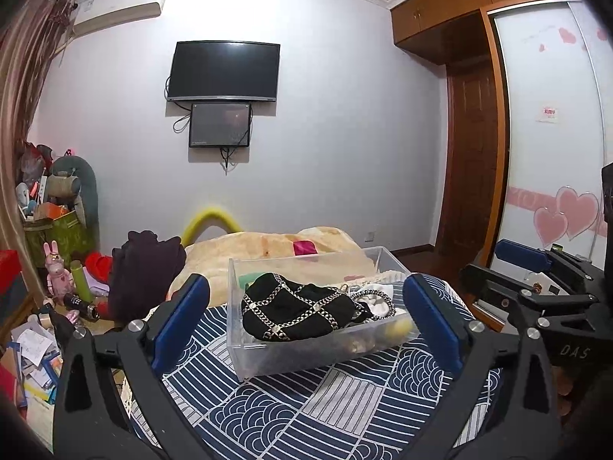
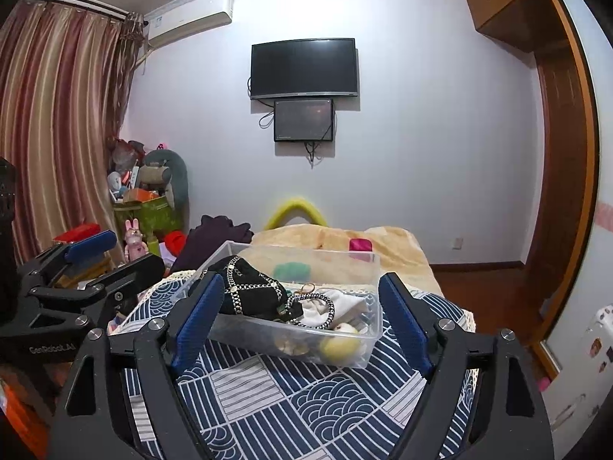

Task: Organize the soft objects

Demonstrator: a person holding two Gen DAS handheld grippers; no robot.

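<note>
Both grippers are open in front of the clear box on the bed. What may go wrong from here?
1. The black chain-pattern bag bulges above the clear plastic box rim, so it may slip out if the box tips.
2. The cord lies across the white cloth, so it might drag along when one is pulled.

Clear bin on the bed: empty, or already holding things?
Holding things: the clear bin contains a black pouch, white cloth and a yellow ball.
</note>
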